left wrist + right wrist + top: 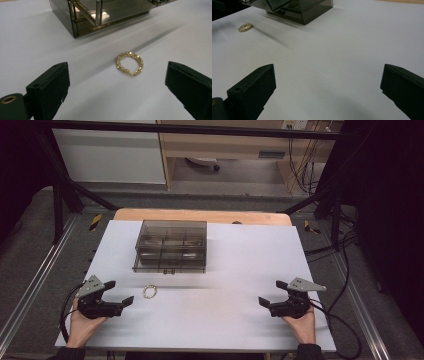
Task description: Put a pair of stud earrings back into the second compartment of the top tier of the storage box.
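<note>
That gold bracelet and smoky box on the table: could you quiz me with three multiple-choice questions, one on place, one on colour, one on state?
1. Where does the bracelet lie?
A. inside the box
B. on the white table, in front of the box
C. in a gripper

2. What colour is the box?
A. smoky see-through brown
B. red
C. solid white

3. How is the left gripper?
A. shut on the bracelet
B. open and empty
C. shut on the box

Answers: 1 B, bare table surrounds it; 2 A, dividers show through; 3 B, its jaws stand apart.
</note>
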### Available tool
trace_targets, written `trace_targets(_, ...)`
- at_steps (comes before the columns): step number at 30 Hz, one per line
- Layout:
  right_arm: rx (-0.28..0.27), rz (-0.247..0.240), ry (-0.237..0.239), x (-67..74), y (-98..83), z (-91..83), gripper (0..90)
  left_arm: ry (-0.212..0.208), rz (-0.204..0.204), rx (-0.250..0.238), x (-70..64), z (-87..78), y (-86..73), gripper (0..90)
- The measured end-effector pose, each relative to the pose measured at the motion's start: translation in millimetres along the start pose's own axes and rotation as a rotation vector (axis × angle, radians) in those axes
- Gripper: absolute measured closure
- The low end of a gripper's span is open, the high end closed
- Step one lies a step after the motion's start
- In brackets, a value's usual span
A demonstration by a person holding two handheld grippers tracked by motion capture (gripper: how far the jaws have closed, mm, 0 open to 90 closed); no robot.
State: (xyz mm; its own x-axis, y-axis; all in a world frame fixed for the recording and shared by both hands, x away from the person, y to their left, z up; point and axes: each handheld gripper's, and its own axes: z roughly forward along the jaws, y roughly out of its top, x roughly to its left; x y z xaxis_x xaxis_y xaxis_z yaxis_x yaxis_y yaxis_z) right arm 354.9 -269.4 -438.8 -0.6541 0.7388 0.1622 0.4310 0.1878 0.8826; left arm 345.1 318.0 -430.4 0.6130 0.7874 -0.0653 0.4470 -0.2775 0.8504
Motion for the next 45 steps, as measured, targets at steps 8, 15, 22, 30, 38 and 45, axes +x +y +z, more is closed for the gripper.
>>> trace_targets(8,0.000,0.001,0.006,0.0,0.1,-1.1,0.6,-0.016,0.005,0.005,-2.9,0.5,2.7,5.3)
trace_targets(15,-0.001,0.004,0.013,0.3,0.2,-1.9,0.5,-0.029,0.002,0.002,-4.3,-1.2,8.2,5.4)
trace_targets(22,-0.016,0.014,0.021,0.8,0.8,-4.3,0.5,-0.030,0.007,0.019,-3.9,0.5,18.4,5.3)
trace_targets(30,-0.011,0.016,0.027,0.6,0.8,-3.3,0.5,-0.023,-0.004,0.046,-2.3,13.4,28.9,5.2)
trace_targets(38,-0.003,0.016,0.025,0.9,0.3,-2.6,0.5,-0.019,-0.015,0.083,-3.4,29.9,35.1,6.6)
trace_targets(45,0.002,0.013,0.024,0.8,0.2,-2.5,0.5,-0.004,-0.020,0.124,-5.6,41.2,31.5,11.8)
